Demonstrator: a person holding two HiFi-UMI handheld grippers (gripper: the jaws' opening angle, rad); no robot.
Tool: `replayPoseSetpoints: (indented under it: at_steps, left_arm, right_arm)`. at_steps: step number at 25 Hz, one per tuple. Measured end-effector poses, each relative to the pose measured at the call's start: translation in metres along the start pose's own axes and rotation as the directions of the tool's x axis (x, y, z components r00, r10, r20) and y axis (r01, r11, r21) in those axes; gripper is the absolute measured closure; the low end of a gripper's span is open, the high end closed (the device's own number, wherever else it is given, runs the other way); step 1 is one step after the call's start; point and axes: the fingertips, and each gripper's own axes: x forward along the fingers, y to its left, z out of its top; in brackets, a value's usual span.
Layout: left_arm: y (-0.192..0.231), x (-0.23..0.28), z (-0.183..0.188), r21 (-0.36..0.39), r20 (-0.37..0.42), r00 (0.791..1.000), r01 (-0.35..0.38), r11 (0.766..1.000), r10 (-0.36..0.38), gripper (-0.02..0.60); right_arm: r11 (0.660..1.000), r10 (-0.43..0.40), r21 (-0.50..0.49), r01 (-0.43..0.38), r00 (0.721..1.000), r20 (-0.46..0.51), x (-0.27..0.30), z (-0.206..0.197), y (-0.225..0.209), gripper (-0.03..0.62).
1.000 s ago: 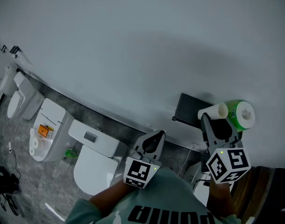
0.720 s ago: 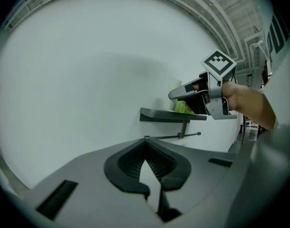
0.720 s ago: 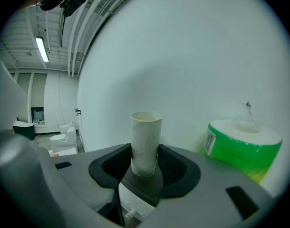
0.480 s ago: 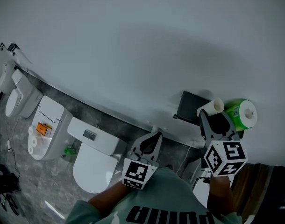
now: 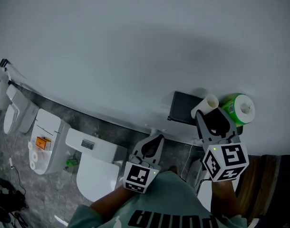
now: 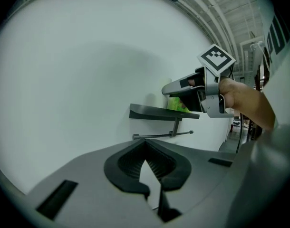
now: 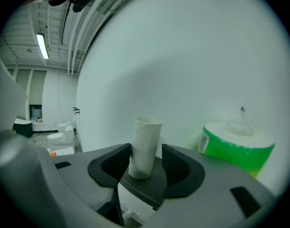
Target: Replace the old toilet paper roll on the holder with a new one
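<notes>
Old cardboard tube (image 7: 145,146): upright betw. jaws of R gripper (image 7: 146,156), pads clamped on its lower half. Jaws about half apart, just eased a touch wider, tube between them. Tube is close to the white wall (image 5: 135,46), just L of the green-wrapped new roll (image 7: 235,146) on the holder shelf (image 6: 159,112). Bar (image 6: 159,135) under the shelf is bare. L gripper (image 6: 152,175): jaw tips together, nothing held, low and apart from the holder.

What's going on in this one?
A person is swapping a toilet roll. The right tool holds the empty cardboard tube, its jaws having just eased open slightly with the tube between them. The green-wrapped new roll sits on the holder's shelf, and the bar below is bare. The left tool hangs shut and empty.
</notes>
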Motion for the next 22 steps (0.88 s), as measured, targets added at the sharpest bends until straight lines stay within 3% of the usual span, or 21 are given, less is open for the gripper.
replayPoseSetpoints:
  at_steps: [10,22]
  left_arm:
    - [-0.045,0.031,0.007,0.037,-0.013,0.988,0.153,0.988,-0.153,0.578]
    - [-0.065,0.045,0.007,0.042,-0.022,0.984,0.178,0.983,-0.177,0.578]
  right_arm:
    - [0.996,-0.084,-0.020,0.086,0.992,0.097,-0.049,0.013,-0.017,0.396]
    - [0.992,-0.127,0.037,0.124,0.987,0.094,-0.079,-0.013,-0.033,0.396]
